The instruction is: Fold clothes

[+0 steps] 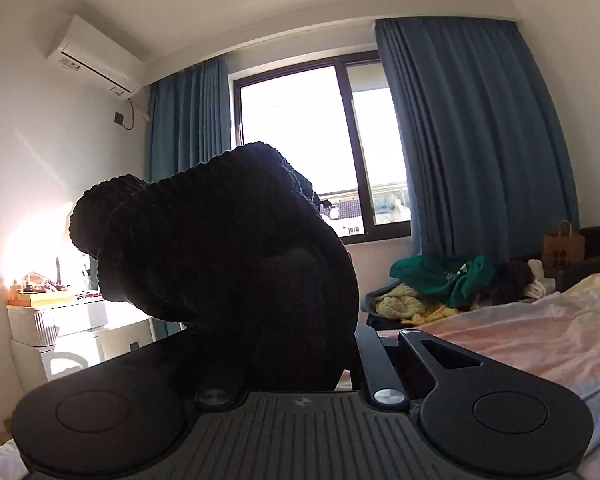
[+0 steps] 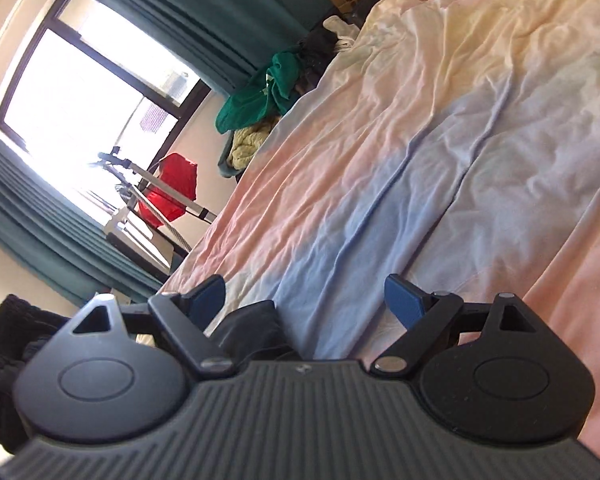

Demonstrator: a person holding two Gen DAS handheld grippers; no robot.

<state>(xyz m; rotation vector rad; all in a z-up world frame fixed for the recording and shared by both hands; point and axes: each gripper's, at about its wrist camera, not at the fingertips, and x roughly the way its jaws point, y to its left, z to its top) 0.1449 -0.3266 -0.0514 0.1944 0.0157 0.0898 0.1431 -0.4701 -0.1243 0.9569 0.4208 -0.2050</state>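
A black ribbed knit garment [image 1: 228, 256] hangs bunched in front of the left wrist camera, lifted off the bed against the window. My left gripper [image 1: 296, 344] is shut on it, and the cloth hides its fingers. In the right wrist view my right gripper [image 2: 306, 300] stands open over the bed, its blue pads [image 2: 404, 300] wide apart. A dark fold of cloth [image 2: 252, 328] lies low between them near the left finger, and the pads do not press it. More black knit [image 2: 0, 360] shows at that view's lower left edge.
The bed carries a wrinkled pastel sheet [image 2: 440, 128] in pink, blue and yellow. A pile of green and yellow clothes [image 1: 440, 280] lies beyond its far edge, beside a brown paper bag [image 1: 562, 246]. White drawers [image 1: 60, 328] stand left; a stand holding red cloth [image 2: 172, 188] is by the window.
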